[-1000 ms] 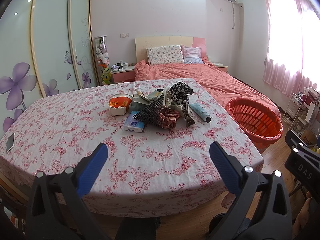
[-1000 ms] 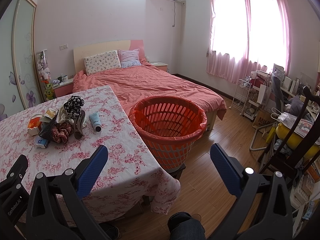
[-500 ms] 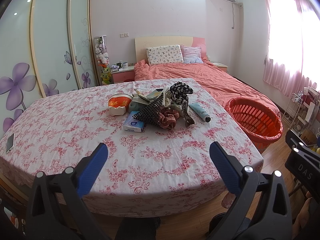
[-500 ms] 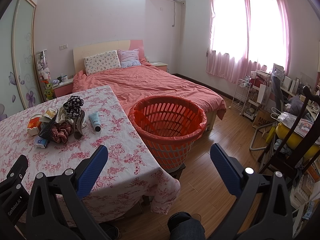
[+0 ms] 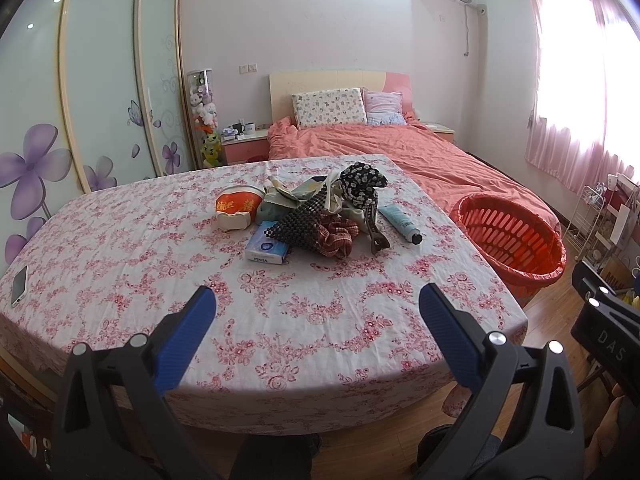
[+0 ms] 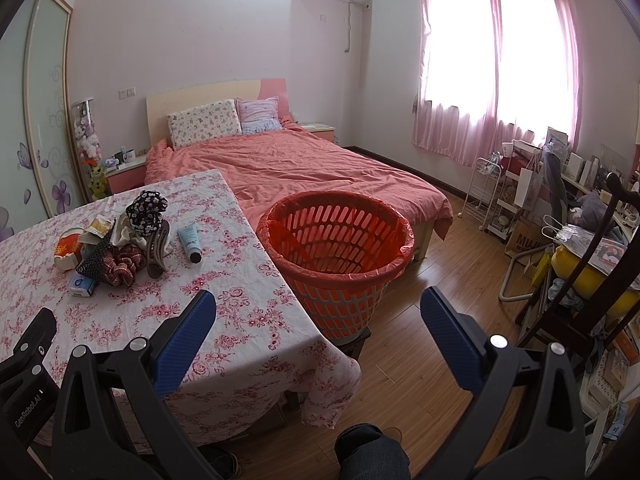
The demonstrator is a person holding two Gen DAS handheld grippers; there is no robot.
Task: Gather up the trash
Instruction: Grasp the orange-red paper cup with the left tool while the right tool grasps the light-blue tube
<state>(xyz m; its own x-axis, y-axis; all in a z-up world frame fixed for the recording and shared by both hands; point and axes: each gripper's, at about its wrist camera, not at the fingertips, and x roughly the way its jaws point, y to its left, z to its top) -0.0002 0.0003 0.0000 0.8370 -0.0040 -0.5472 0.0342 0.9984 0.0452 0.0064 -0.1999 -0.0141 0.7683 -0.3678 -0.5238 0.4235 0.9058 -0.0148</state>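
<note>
Now both tongs spread, empty: left tongs (image 5: pixel 316 308) facing trash pile (image 5: pixel 320 212), right tongs (image 6: pixel 318 312) near basket (image 6: pixel 336 240).

A clutter pile (image 5: pixel 320 216) lies on the table (image 5: pixel 280 320), basket (image 6: pixel 336 248) right of it.

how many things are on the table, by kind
tubes: 1, blue tube
tissue packs: 1
bowls: 1, orange bowl
hair clips: 1
scrunchies: 1
phones: 1
rest of the heap: too tangled to count
total: 6
</note>
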